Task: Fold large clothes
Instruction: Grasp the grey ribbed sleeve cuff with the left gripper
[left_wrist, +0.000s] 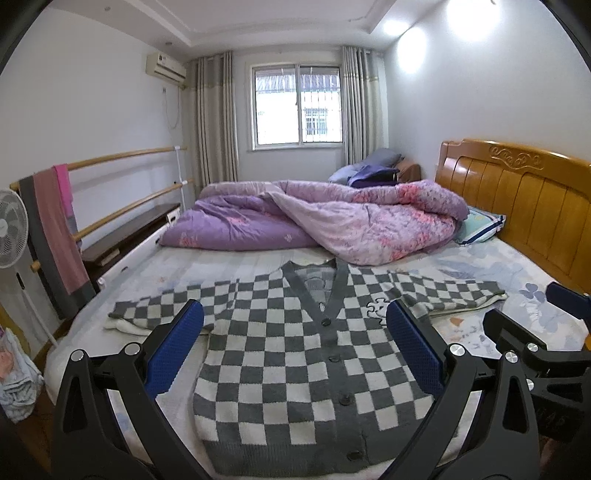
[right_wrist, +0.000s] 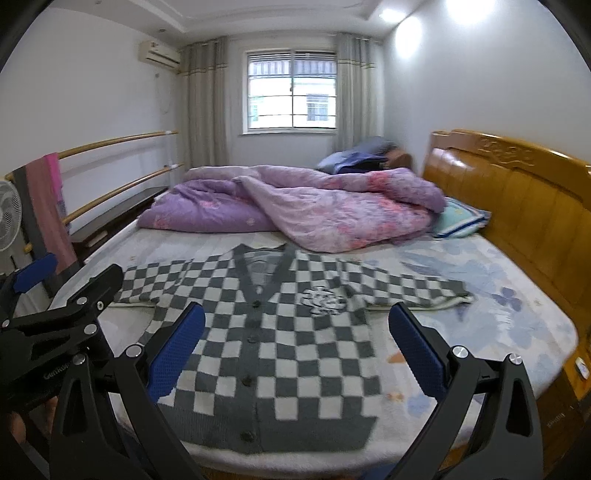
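Note:
A grey-and-white checked cardigan (left_wrist: 295, 354) lies flat and buttoned on the bed, front up, hem toward me, both sleeves spread sideways. My left gripper (left_wrist: 295, 314) hovers open above its lower body, nothing between its blue pads (left_wrist: 173, 354). In the right wrist view the same cardigan (right_wrist: 273, 332) lies below my right gripper (right_wrist: 297, 314), which is open and empty too. Each gripper shows in the other's view: the right gripper (left_wrist: 532, 317) at the right edge, the left gripper (right_wrist: 70, 273) at the left edge.
A crumpled purple floral quilt (left_wrist: 325, 221) fills the far half of the bed (left_wrist: 517, 295). A pillow (left_wrist: 480, 225) lies by the wooden headboard (left_wrist: 517, 199) on the right. At left stand a rail with hung towels (left_wrist: 55, 236) and a fan (left_wrist: 11, 232).

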